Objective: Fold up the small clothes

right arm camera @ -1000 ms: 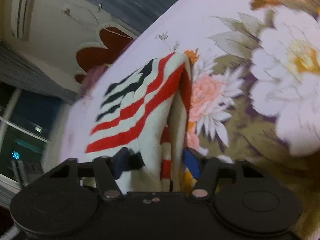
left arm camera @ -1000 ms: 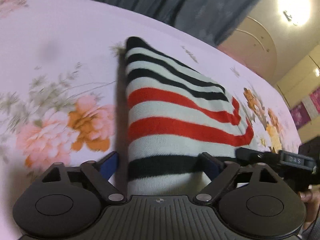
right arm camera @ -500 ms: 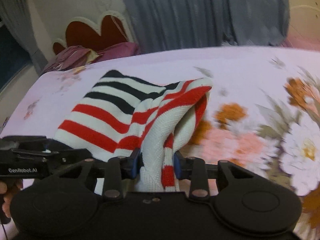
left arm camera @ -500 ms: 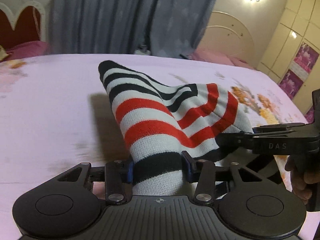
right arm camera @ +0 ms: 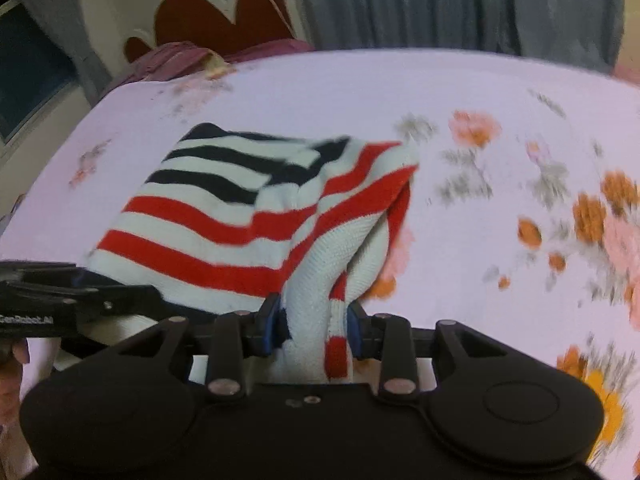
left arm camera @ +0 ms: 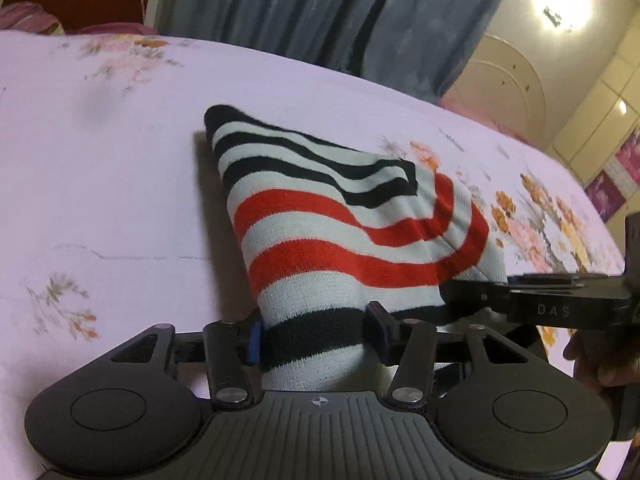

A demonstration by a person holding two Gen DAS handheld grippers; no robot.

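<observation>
- Floral bedsheet (left arm camera: 120, 184) spread under everything, pale pink and flat.
- Nearest, the left gripper (left arm camera: 314, 334) had the knit's (left arm camera: 340, 248) black-striped hem between its pads; its jaws were opening, the cloth not yet free.
- Just right of it, the right gripper (right arm camera: 310, 326) pinched a bunched white-and-red edge, jaws narrow and clamped.
- Beyond both, the striped knit lay doubled on the sheet, its black-banded end farthest away.
- Judged: the fold was being laid down. Lowering both near corners level, edges matched, and keeping the right grip until the cloth rested would avoid a skewed fold.
- Farthest stood grey curtains (left arm camera: 320, 12) and a headboard (right arm camera: 216, 16).
</observation>
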